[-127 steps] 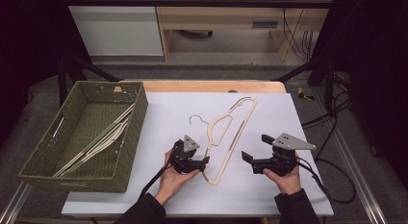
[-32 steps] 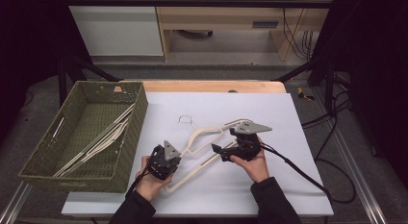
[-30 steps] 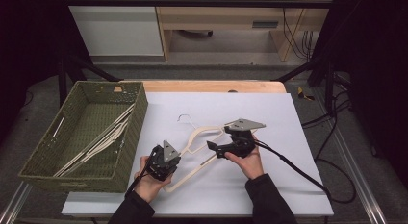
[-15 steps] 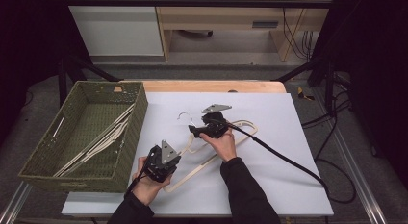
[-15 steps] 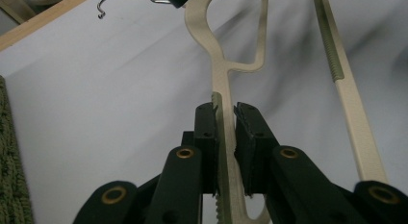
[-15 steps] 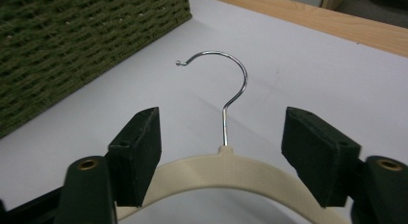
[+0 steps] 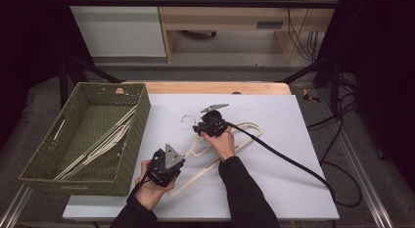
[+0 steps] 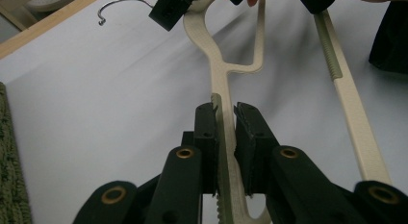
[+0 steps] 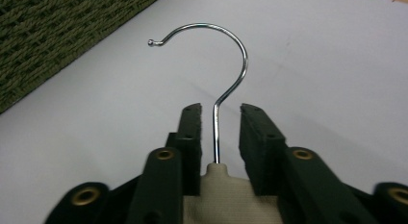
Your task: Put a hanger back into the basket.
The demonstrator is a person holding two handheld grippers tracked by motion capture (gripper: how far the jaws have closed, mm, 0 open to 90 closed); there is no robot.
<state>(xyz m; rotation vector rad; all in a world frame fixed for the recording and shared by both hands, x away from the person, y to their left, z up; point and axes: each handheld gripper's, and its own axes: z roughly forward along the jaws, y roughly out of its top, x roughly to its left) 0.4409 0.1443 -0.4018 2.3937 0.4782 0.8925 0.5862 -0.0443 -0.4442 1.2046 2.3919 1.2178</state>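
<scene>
A cream plastic hanger (image 7: 203, 170) with a metal hook (image 7: 186, 117) lies slantwise on the white mat (image 7: 293, 154). My left gripper (image 7: 179, 162) sits at its lower end, near the table's front. In the left gripper view the jaws (image 8: 224, 108) are shut on one thin arm of the hanger (image 8: 221, 75). My right gripper (image 7: 197, 127) is at the hanger's neck, pointing left toward the basket. In the right gripper view its jaws (image 9: 220, 108) hold the cream neck (image 9: 219, 185), and the hook's wire (image 9: 231, 46) rises between the tips without touching them.
A green woven basket (image 7: 139, 120) stands at the left of the table and holds several more cream hangers (image 7: 98, 147). The right gripper's black cable (image 7: 293, 164) trails across the mat to the right. The wooden table edge (image 7: 210, 87) runs behind the mat.
My right gripper has moved left, from the hanger's upper arm to its neck by the hook. The left gripper has kept its hold and barely moved.
</scene>
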